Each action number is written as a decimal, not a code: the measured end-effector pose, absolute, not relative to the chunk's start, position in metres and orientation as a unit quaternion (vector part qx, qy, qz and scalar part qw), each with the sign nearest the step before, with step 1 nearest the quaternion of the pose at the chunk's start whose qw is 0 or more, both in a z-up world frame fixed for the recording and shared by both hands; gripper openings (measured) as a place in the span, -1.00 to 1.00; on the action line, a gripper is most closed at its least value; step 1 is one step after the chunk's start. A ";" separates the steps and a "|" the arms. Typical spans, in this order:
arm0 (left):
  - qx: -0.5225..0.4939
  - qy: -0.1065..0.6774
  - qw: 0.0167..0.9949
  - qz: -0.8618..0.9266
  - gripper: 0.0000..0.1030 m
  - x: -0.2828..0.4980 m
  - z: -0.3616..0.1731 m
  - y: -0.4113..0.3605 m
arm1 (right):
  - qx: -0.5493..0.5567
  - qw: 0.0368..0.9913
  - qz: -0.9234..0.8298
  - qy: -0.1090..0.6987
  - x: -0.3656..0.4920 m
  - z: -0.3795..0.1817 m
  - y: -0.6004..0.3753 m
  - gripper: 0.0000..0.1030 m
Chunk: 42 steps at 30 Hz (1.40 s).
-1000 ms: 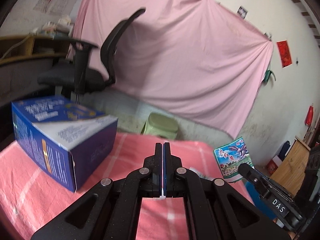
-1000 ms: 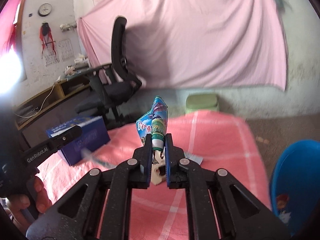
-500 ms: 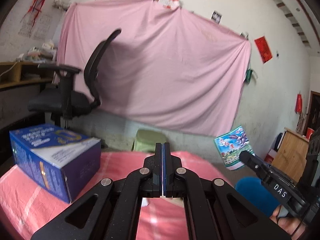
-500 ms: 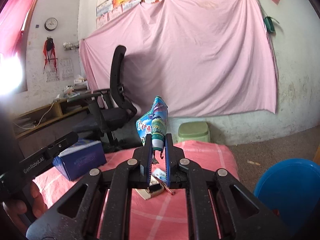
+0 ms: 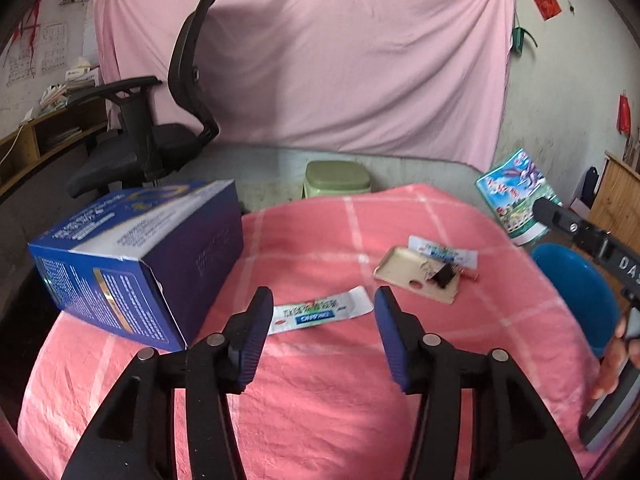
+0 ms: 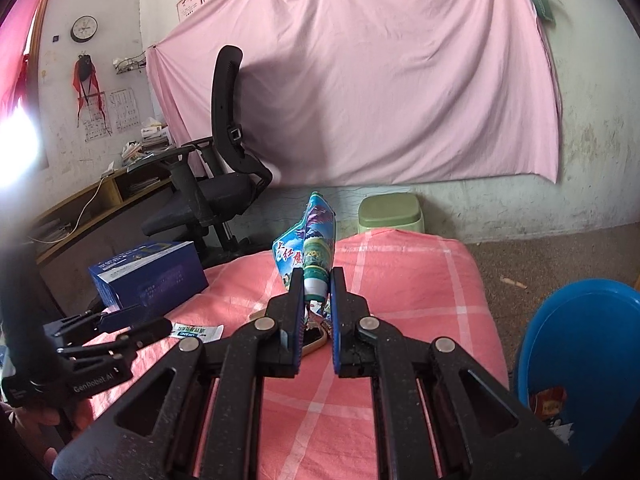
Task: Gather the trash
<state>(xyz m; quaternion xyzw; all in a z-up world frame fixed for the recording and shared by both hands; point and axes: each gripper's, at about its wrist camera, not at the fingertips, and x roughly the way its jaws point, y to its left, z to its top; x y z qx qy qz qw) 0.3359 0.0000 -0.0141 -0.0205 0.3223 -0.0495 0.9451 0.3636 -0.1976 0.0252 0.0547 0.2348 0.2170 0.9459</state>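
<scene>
Now | right fingers (image 6: pixel 316 280) clamp snack bag (image 6: pixel 310 240) upright | left fingers (image 5: pixel 320 312) opening, empty

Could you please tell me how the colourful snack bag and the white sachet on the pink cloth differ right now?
The snack bag is clamped upright in the right gripper, off the cloth; the white sachet lies flat on the pink cloth, untouched, ahead of the opening left gripper. The bag is larger and crumpled; the sachet is a slim strip. Both are printed wrappers.

A pink checked cloth (image 5: pixel 400 380) lay under a dark blue box (image 5: pixel 136 256); the bin (image 6: pixel 580 344) was blue.
</scene>
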 end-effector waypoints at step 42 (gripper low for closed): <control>0.095 0.420 0.889 -0.153 -0.04 0.412 -0.070 -0.028 | 0.119 0.912 0.207 0.334 0.394 0.001 -0.209 -0.46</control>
